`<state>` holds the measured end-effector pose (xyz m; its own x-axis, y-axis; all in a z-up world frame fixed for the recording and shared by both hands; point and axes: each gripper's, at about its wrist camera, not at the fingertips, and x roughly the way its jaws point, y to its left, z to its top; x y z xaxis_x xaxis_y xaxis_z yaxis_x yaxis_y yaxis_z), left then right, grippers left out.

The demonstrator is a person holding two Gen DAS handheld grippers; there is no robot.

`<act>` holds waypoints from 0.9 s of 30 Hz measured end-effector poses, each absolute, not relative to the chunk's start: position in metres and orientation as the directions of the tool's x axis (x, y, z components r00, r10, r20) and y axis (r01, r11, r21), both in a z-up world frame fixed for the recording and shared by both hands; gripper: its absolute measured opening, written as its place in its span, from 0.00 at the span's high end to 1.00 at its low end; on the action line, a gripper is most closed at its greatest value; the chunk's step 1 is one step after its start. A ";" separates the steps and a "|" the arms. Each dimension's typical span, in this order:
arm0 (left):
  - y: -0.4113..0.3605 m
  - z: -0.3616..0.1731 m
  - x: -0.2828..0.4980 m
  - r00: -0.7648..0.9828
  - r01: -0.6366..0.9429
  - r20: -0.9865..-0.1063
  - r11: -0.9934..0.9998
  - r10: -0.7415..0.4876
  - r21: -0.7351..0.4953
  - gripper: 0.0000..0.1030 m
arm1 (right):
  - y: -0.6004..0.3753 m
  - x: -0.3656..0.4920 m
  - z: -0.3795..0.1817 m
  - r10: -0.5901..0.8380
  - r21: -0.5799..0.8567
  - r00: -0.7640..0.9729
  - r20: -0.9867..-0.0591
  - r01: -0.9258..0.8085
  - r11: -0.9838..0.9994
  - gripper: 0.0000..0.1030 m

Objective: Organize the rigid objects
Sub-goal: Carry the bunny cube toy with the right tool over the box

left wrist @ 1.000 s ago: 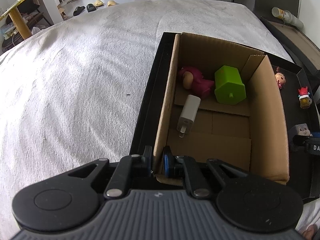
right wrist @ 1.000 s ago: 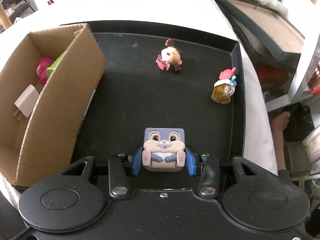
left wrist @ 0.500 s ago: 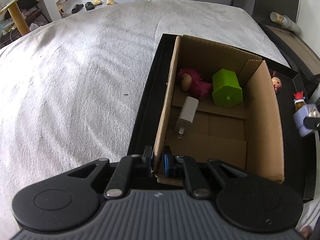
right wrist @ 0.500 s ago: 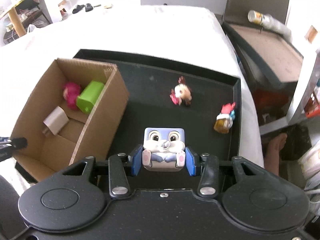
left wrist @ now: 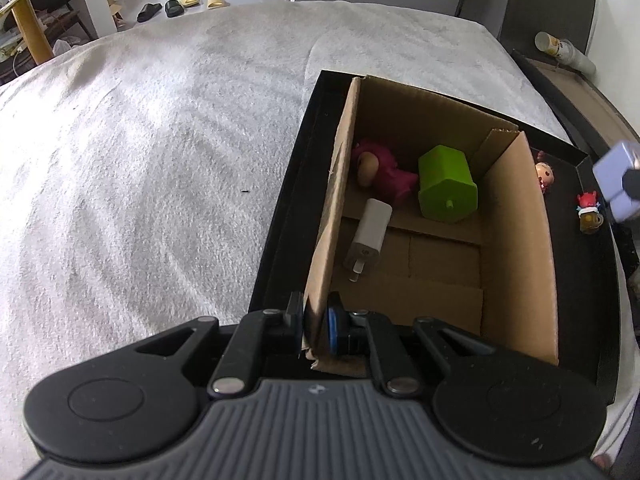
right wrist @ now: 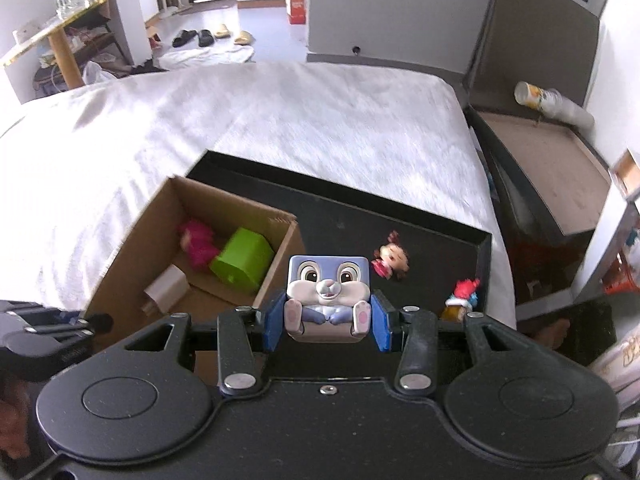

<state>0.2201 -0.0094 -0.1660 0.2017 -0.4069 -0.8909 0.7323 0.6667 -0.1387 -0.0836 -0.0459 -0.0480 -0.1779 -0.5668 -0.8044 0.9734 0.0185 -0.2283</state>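
Observation:
My right gripper (right wrist: 326, 326) is shut on a blue cube-shaped bunny toy (right wrist: 328, 294) and holds it in the air above the black tray (right wrist: 440, 228). The toy also shows at the right edge of the left wrist view (left wrist: 614, 176). My left gripper (left wrist: 314, 320) is shut on the near left wall of the cardboard box (left wrist: 332, 216), which stands in the tray. In the box lie a pink doll (left wrist: 380, 170), a green block (left wrist: 446, 184) and a white charger (left wrist: 370, 228).
Two small figures lie on the tray floor right of the box: a red-dressed doll (right wrist: 390, 262) and a figure with an amber mug (right wrist: 460, 300). The tray sits on a white bed (left wrist: 140, 160). A dark side table (right wrist: 540, 152) stands at the right.
My right gripper has lifted the bunny toy off the tray floor and moved up and back, with the box now below and left of it. My left gripper has kept its grip.

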 end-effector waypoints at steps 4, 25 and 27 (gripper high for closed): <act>-0.008 -0.166 0.219 0.188 0.737 -0.889 0.658 -0.418 -0.153 0.90 | -0.049 -0.070 -0.044 -0.577 -0.216 -0.153 -0.802 0.976 0.041 0.58; -0.001 -0.168 0.221 0.138 0.735 -0.878 0.641 -0.459 -0.220 0.90 | -0.073 -0.029 -0.077 -0.502 -0.062 -0.012 -0.865 0.995 0.083 0.58; -0.002 -0.169 0.222 0.136 0.737 -0.877 0.639 -0.460 -0.221 0.90 | -0.076 -0.027 -0.083 -0.490 -0.050 -0.005 -0.872 0.996 0.080 0.58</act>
